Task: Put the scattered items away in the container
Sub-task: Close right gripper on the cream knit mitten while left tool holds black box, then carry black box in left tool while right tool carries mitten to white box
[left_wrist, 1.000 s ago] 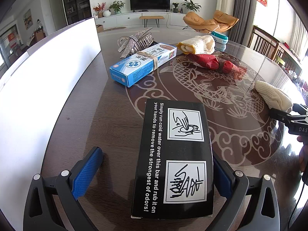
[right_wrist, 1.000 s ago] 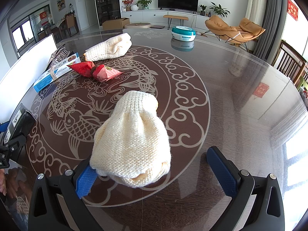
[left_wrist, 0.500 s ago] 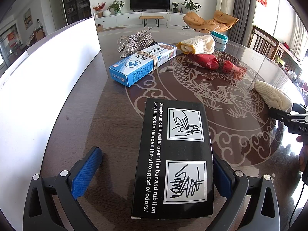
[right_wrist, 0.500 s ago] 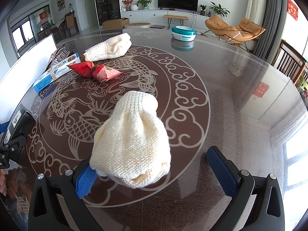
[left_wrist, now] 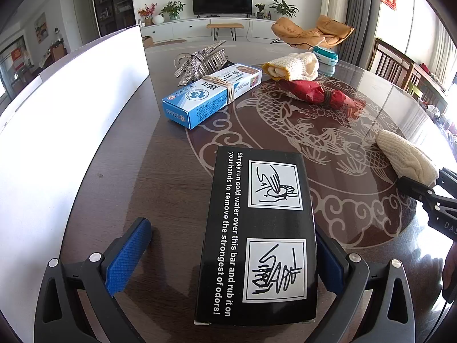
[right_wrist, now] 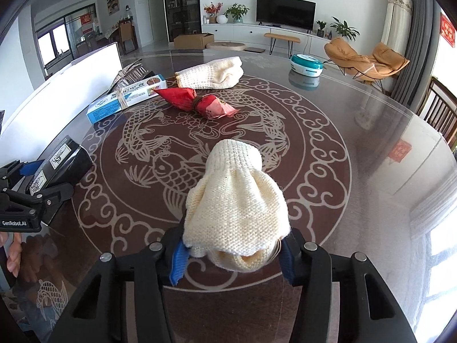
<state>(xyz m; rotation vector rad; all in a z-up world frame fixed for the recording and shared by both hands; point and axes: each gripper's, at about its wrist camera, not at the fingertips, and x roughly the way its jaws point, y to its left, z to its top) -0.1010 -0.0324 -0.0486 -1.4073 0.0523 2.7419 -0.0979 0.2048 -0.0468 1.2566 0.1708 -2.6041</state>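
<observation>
Right gripper [right_wrist: 232, 260] was wide open around the cream knit roll [right_wrist: 237, 208] a second ago; now its fingers are closing and press the roll's near end from both sides, roll shifted toward tabletop [right_wrist: 357, 200] centre. Grasp likely forming, carry to the white container [left_wrist: 71, 131] comes next. Gripper pitched steeply down, roll still resting on tabletop. Left gripper [left_wrist: 228, 260] unchanged, angled down, fingers spread: black box [left_wrist: 257, 237] lies between them, far finger against it, near finger clear.
</observation>
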